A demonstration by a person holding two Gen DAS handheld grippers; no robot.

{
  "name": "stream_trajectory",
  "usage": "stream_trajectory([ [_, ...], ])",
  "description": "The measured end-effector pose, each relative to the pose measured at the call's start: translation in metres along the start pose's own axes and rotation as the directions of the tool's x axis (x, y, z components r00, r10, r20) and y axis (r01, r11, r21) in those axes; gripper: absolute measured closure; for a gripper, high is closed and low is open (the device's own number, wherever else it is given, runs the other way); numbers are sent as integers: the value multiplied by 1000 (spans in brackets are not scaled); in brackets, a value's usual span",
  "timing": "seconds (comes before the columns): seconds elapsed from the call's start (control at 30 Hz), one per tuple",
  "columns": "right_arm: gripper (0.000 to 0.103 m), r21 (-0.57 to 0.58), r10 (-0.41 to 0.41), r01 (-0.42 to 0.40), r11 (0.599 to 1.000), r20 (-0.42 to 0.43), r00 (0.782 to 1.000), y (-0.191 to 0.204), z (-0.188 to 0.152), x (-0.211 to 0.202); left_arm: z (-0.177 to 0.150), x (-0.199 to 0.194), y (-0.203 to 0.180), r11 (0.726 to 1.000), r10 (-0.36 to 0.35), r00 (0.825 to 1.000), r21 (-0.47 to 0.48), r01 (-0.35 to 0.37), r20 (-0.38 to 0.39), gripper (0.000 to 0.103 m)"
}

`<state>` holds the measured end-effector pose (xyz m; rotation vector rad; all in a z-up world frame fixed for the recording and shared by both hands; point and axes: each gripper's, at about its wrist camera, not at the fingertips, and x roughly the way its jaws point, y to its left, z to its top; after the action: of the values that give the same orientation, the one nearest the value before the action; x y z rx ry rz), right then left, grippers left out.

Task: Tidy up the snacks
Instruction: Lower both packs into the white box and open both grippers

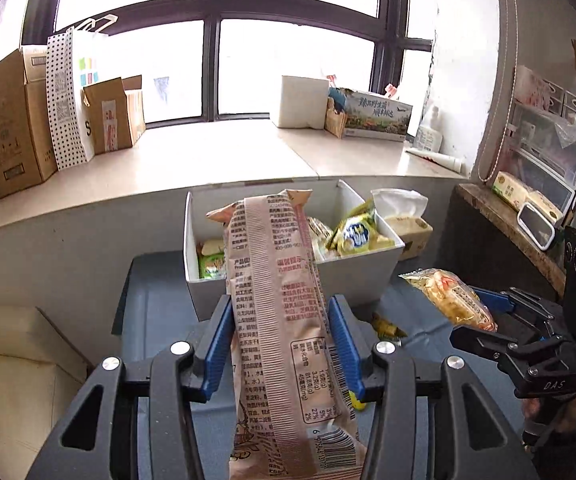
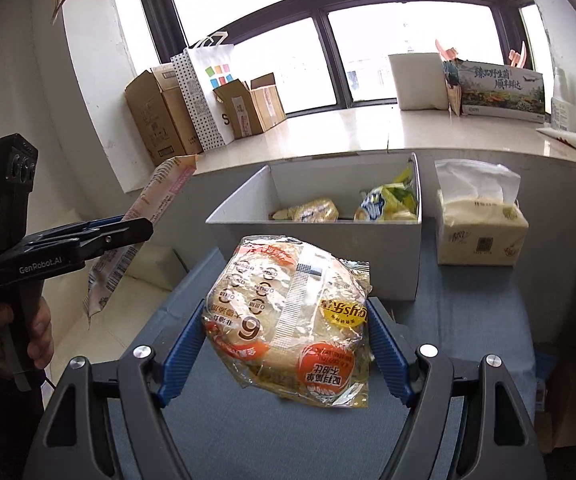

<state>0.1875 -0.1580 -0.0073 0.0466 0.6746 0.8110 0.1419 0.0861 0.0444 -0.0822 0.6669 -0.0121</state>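
Both grippers carry snacks in the air before the white bin.

Left gripper (image 1: 278, 344) pinches a long packet (image 1: 284, 320) mid-length; right gripper (image 2: 288, 340) pinches a bun (image 2: 288, 320) across its middle. Both look light, soft and crinkly, with slick film, so a gentle squeeze seems wise. Bin (image 2: 311, 256) sits at the counter's (image 2: 475, 320) far edge, tissue pack (image 2: 479, 224) just beside; its left compartment looks roomier.
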Motion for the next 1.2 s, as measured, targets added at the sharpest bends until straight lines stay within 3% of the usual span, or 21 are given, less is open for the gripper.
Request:
stream_trajectory([
  [0.2, 22, 20, 8, -8, 1000, 32, 999, -6, 62, 29, 49, 43, 13, 998, 66, 998, 8, -66, 17, 51],
  [0.4, 22, -16, -43, 43, 999, 10, 999, -10, 105, 76, 74, 116, 33, 995, 91, 993, -40, -94, -70, 50],
  [0.53, 21, -22, -71, 72, 997, 10, 997, -26, 121, 103, 89, 145, 45, 992, 108, 991, -55, -113, -83, 50],
  [0.67, 10, 27, -66, 66, 997, -15, 998, -48, 128, 127, 101, 169, 50, 992, 118, 989, -36, -122, -91, 48],
  [0.7, 3, 32, -80, 81, 996, -23, 997, -51, 129, 132, 102, 174, 51, 993, 113, 988, -31, -116, -101, 36],
  [0.73, 0, 34, -98, 99, 995, -26, 995, -53, 129, 135, 102, 176, 51, 993, 112, 988, -30, -115, -103, 13],
  [0.8, 0, 43, -100, 101, 994, -16, 995, -55, 128, 133, 100, 171, 52, 993, 109, 991, -29, -112, -74, 0],
  [1.13, 0, 88, -80, 77, 993, 30, 996, -62, 115, 109, 82, 142, 51, 994, 103, 994, -25, -104, -36, 0],
  [1.2, 0, 91, -72, 68, 994, 46, 996, -60, 113, 99, 78, 132, 52, 996, 73, 997, -42, -75, -39, 0],
])
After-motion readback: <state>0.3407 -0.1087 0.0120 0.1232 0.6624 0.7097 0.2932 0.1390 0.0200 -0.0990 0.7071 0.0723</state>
